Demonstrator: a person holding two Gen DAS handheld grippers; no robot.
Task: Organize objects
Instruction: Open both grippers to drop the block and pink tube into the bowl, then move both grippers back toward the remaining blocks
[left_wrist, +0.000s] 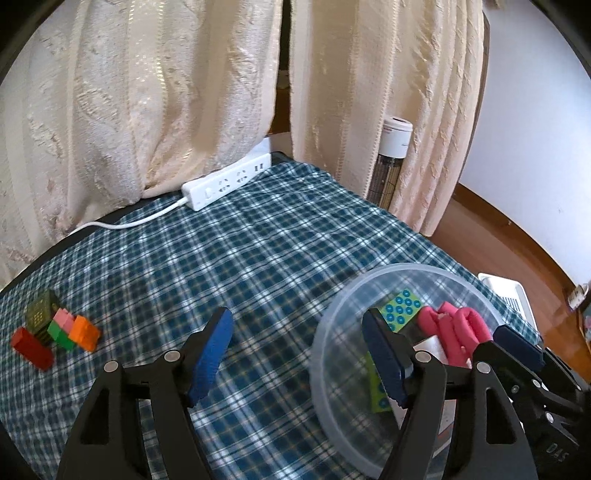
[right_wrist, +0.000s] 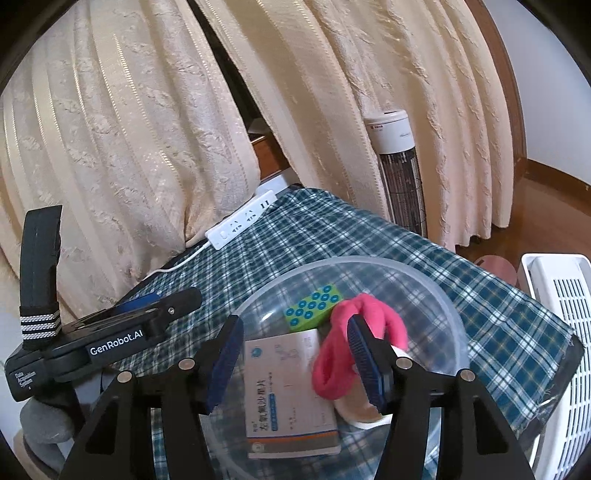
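Right wrist view: open right claw over clear bowl.

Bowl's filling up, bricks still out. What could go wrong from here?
1. The clear plastic bowl sits near the checked tablecloth's edge; a nudge may slide it off.
2. The pink fabric loop lies against the right gripper's fingers and may snag.
3. The loose toy bricks may scatter.

Clear bowl cut off at the lower edge. Small print on the medicine box too blurred to read. Green studded block half hidden behind a blue pad, possibly two blocks.
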